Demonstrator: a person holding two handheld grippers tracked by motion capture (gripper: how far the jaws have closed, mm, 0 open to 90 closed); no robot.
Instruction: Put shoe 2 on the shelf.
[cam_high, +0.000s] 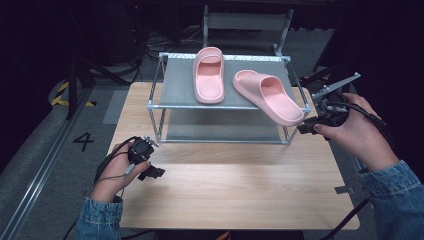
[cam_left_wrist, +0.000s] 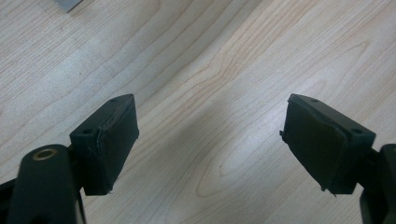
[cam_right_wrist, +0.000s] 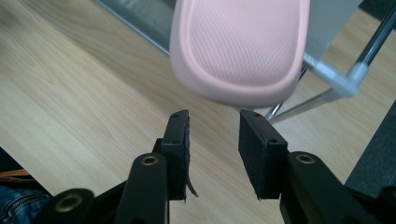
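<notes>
Right gripper (cam_high: 306, 126) at right of the high frame, just off the heel of the right slipper (cam_high: 268, 96); fingers (cam_right_wrist: 177, 140) parted by a narrow gap, nothing between them, heel of that slipper (cam_right_wrist: 238, 51) close above in the right gripper frame, not touched. Slipper lying angled on the top of the metal rack (cam_high: 175, 75), heel jutting past the front right corner. Left slipper (cam_high: 209, 74) beside it, upper centre, lying flat. Left gripper (cam_high: 150, 170) at lower left, low over the bare tabletop (cam_high: 240, 190); fingers (cam_left_wrist: 109, 140) spread wide, holding nothing.
</notes>
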